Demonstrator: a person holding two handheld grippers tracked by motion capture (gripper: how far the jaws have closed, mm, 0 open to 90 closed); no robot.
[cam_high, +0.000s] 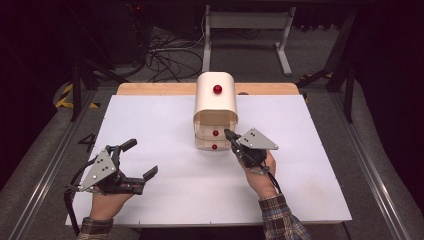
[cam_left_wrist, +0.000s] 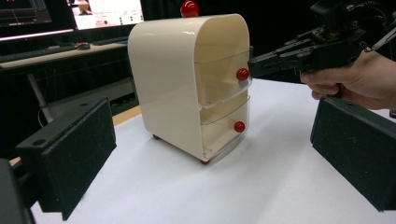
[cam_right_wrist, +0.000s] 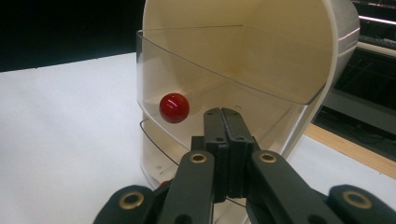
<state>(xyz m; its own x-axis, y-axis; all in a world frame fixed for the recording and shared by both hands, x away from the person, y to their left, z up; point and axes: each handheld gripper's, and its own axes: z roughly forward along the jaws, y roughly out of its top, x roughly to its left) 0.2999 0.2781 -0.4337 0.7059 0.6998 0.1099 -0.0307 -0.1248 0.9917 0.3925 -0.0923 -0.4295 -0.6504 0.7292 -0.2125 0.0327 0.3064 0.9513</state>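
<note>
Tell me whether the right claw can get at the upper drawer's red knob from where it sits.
Probably yes. The right claw sits shut just beside the upper drawer's red knob, nothing between them; it would have to open first to take it.

Each hand carried a black gripper, the left gripper (cam_high: 139, 161) and the right gripper (cam_high: 229, 134), topped by a grey three-cornered plate (cam_high: 257, 140) with dark screws, trailing black cable (cam_high: 70, 197), below plaid shirt cuffs (cam_high: 278, 216).

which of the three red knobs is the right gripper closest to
The upper drawer's knob: the right gripper, fingers shut, has its tip just beside it. The lower drawer's knob sits below, and the knob on the cabinet's top is well above.
</note>
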